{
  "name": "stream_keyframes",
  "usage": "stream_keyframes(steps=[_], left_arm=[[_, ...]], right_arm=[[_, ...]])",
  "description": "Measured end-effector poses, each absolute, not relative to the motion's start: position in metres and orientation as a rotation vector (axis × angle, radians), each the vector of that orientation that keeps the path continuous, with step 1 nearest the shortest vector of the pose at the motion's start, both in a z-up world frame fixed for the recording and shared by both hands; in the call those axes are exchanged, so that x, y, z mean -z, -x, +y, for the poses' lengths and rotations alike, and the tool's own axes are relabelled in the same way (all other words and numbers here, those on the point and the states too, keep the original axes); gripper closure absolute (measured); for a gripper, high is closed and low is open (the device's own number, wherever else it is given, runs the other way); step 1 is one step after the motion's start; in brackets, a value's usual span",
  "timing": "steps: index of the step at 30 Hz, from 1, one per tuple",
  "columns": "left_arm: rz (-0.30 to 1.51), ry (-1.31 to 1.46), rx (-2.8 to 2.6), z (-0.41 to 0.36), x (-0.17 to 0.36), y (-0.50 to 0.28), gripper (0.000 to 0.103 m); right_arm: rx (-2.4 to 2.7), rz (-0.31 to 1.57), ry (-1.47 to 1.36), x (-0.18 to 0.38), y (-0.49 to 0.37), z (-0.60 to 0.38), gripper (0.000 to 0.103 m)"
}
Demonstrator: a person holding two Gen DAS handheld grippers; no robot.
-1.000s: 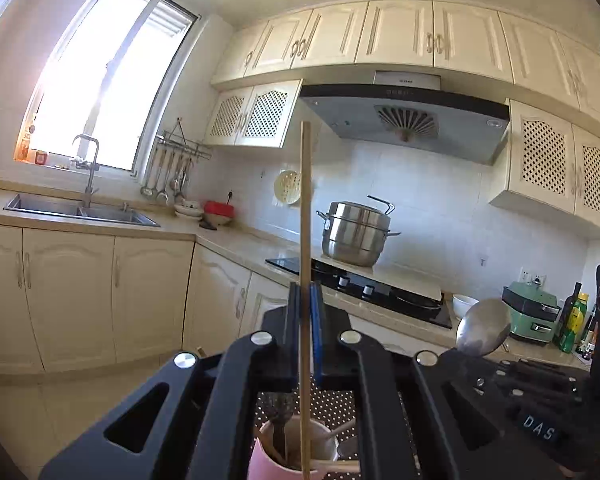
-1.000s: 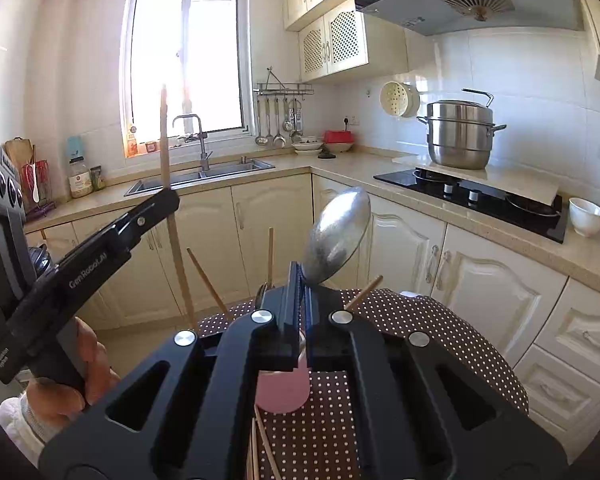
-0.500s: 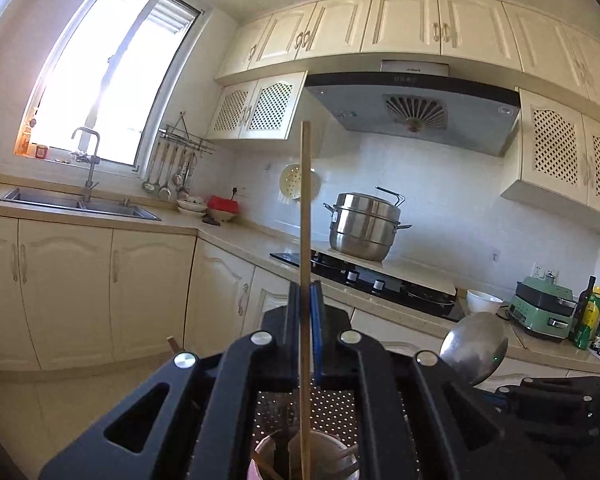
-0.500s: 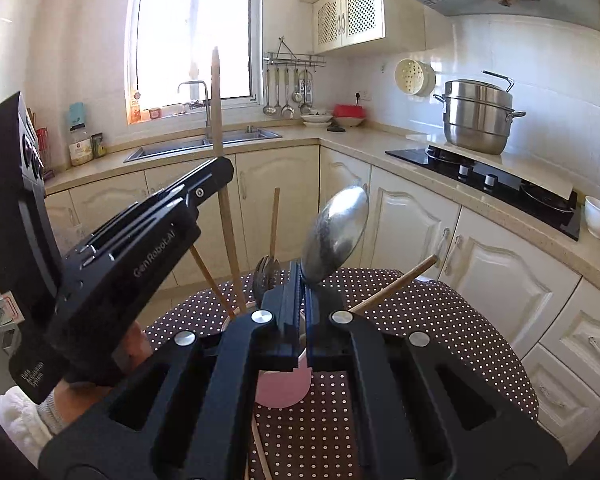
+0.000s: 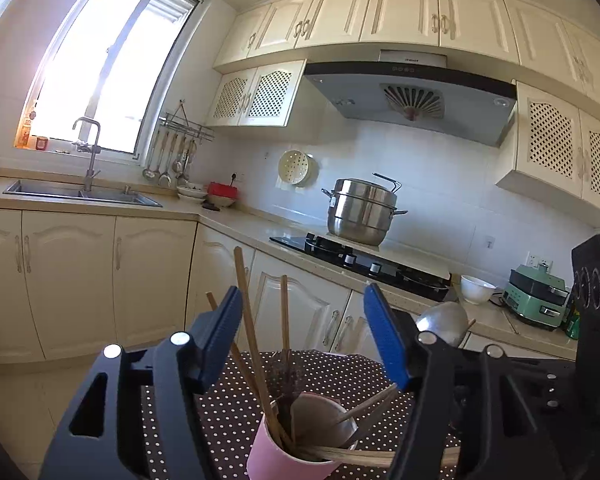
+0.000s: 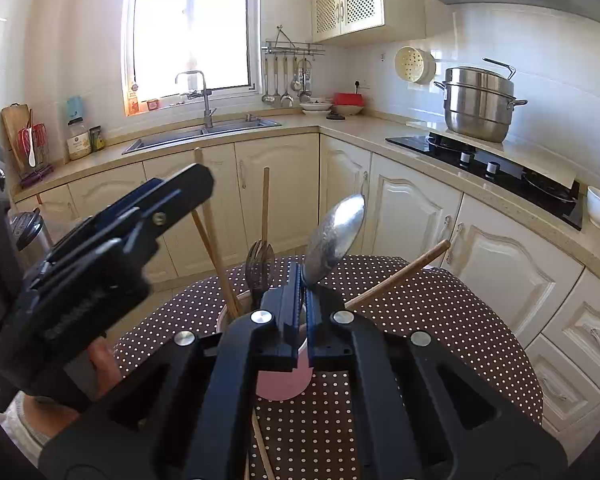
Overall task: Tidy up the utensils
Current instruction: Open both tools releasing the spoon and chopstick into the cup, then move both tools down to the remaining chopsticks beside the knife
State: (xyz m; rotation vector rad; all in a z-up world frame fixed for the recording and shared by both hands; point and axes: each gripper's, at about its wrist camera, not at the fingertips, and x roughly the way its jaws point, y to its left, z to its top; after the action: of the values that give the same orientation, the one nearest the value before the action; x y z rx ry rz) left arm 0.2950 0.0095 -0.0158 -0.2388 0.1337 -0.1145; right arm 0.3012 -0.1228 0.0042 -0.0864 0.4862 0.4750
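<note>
A pink cup (image 5: 278, 454) stands on the brown dotted table (image 5: 220, 404) and holds several wooden chopsticks and a dark fork (image 6: 258, 262). My left gripper (image 5: 304, 336) hovers just above the cup, its jaws opening. A long chopstick (image 5: 252, 332) stands between the blue pads, leaning by the left one, its lower end in the cup. My right gripper (image 6: 300, 294) is shut on the handle of a metal spoon (image 6: 334, 236), whose bowl points up over the cup (image 6: 284, 384). The left gripper (image 6: 196, 188) shows at the left of the right wrist view.
Loose chopsticks (image 6: 260, 440) lie on the table (image 6: 440, 320) in front of the cup. A hand (image 6: 100, 364) holds the left gripper. Behind are cabinets, a sink (image 6: 204, 134), a hob (image 6: 484, 164) and a steel pot (image 6: 478, 100).
The left jaws have gone from shut on the upright chopstick to wide apart; the chopstick has dropped into the cup and leans. Both grippers have sunk toward the cup. The spoon stays gripped.
</note>
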Motion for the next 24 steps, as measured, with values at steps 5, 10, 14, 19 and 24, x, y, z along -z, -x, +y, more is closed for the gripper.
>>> stream_keyframes(steps=[5, 10, 14, 19, 24], left_arm=[[0.14, 0.219, 0.082, 0.022, 0.009, -0.276, 0.03], [0.164, 0.217, 0.053, 0.037, 0.006, -0.26, 0.029], [0.189, 0.231, 0.05, 0.048, 0.003, -0.248, 0.028], [0.209, 0.22, 0.043, 0.056, -0.002, -0.232, 0.025], [0.242, 0.226, 0.028, 0.065, -0.005, -0.218, 0.025]], right_arm=[[-0.442, 0.466, 0.031, -0.011, -0.303, -0.132, 0.064], [-0.443, 0.452, -0.057, -0.023, -0.302, -0.145, 0.042], [-0.423, 0.419, -0.061, -0.034, -0.292, -0.148, 0.038], [-0.435, 0.401, -0.095, -0.047, -0.281, -0.151, 0.034], [-0.445, 0.353, -0.117, -0.062, -0.26, -0.156, 0.029]])
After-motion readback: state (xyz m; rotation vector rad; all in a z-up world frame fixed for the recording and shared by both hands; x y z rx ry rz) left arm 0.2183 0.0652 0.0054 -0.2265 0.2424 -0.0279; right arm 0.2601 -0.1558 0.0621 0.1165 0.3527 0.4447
